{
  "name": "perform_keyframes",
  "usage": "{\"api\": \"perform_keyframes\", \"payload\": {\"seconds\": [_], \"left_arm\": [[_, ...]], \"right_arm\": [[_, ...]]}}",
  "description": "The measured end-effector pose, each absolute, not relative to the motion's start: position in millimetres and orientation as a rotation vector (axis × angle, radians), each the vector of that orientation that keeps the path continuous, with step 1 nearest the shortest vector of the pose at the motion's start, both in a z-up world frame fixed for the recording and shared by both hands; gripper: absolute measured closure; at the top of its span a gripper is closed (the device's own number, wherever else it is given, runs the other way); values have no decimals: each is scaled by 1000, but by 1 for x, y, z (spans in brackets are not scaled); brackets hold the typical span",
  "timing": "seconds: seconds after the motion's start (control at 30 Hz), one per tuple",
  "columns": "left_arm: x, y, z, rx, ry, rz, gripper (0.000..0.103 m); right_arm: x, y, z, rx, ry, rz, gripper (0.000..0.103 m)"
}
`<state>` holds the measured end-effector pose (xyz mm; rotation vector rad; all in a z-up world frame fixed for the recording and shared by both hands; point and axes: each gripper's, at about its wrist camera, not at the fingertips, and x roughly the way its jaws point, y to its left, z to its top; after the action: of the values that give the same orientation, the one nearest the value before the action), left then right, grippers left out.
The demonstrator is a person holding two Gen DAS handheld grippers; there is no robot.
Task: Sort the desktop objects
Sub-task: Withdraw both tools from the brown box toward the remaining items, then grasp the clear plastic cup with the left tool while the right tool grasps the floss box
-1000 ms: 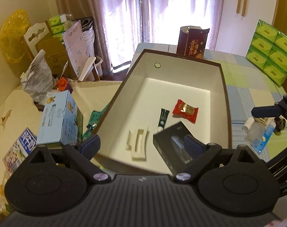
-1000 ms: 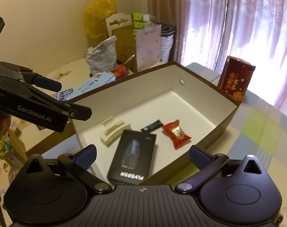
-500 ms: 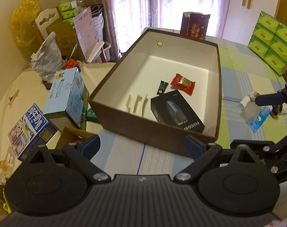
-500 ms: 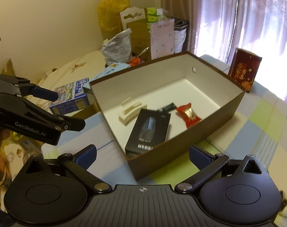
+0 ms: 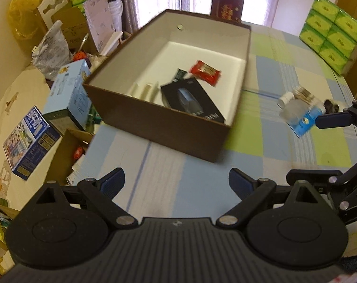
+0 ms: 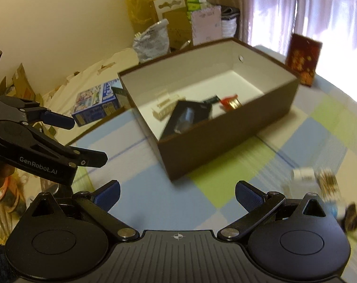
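A brown box (image 5: 154,122) with a white inside stands on the plaid tablecloth (image 5: 178,165). In it lie a black product box (image 5: 192,101), a red snack packet (image 5: 205,73), a dark green sachet (image 5: 179,74) and a cream plastic clip (image 5: 145,89). My left gripper (image 5: 176,179) hangs open and empty over the cloth in front of the box. My right gripper (image 6: 177,192) is open and empty too, near the box's corner (image 6: 225,148). To its right lie a clear bottle with a blue label (image 5: 301,115), a white vial (image 6: 305,176) and a pack of swabs (image 6: 329,181).
A red gift bag (image 5: 227,7) stands behind the box. Green tissue packs (image 5: 331,30) are stacked at the far right. Two blue cartons (image 5: 70,94) and an open cardboard box (image 5: 70,151) crowd the table's left edge, with bags and boxes beyond.
Both grippers have drawn back from above the box, which now lies farther off. The right view has swung right, bringing the loose bottle and vial into view. Contents of the box stayed put.
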<state>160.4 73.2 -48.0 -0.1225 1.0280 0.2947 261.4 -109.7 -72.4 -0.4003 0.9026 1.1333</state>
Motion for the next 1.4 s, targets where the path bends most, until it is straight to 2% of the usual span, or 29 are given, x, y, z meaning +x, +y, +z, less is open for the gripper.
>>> {"api": "perform_keyframes", "payload": {"seconds": [0.37,0.93,1.27,1.4], "left_arm": [[180,15,-63,-95,1070,203,10],[232,-66,-85,-39,1075,6,12],[285,-87,-95,8,1031,-46,18],[313,-90,-105,23,1018,-56,26]], "right_arm": [[284,-187,-83,-333,1015,989,2],[327,-294,-90,-206,1031,673,2],[372,-329,-101,-118,958,538,2],[391,-341,-110,-114,960,496,2]]}}
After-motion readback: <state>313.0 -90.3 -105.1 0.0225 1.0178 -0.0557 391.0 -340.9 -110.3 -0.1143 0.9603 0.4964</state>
